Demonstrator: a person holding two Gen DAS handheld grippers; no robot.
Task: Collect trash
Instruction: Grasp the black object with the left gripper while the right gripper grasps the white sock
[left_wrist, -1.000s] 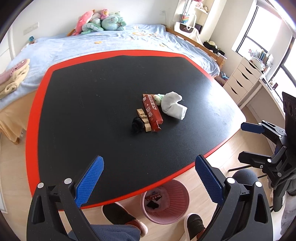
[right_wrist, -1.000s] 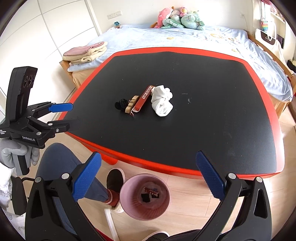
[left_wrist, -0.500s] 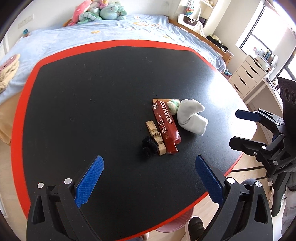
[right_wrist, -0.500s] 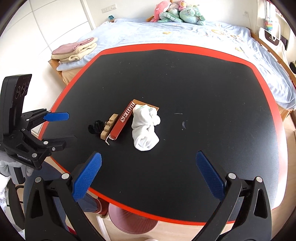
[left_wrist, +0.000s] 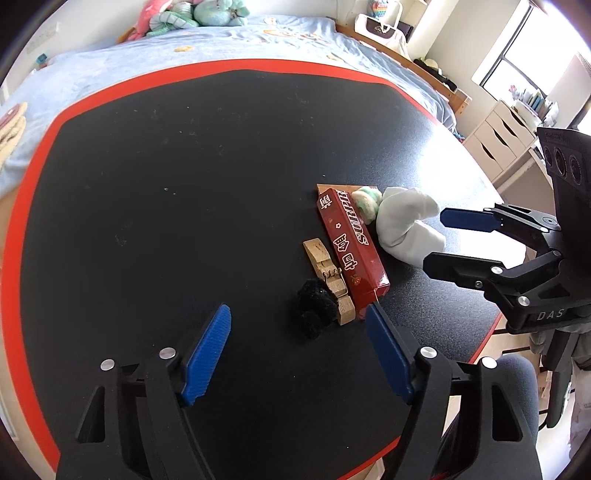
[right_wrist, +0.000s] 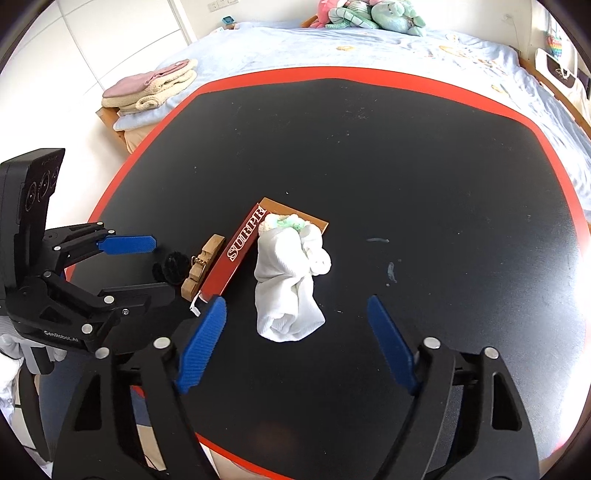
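Both wide-open grippers, left gripper (left_wrist: 297, 350) and right gripper (right_wrist: 295, 341), hover over a red box (left_wrist: 351, 243), flanked by wooden clothespin (left_wrist: 328, 275), black fuzz (left_wrist: 314, 306) and white sock (right_wrist: 288, 288).

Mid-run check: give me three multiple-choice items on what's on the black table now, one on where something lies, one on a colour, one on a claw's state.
1. Where does the wooden clothespin lie?
A. between the black fuzzy clump and the red box
B. on top of the white sock bundle
C. alone at the table's far edge

2. What colour is the border of the table?
A. blue
B. red
C. white

3. How does the left claw stand?
A. shut on the box
B. shut on nothing
C. open, holding nothing

Answers: 1 A, the clothespin lies alongside the box with the clump on its other side. 2 B, a red band rims the black top. 3 C, its blue pads stand wide apart with only table between them.
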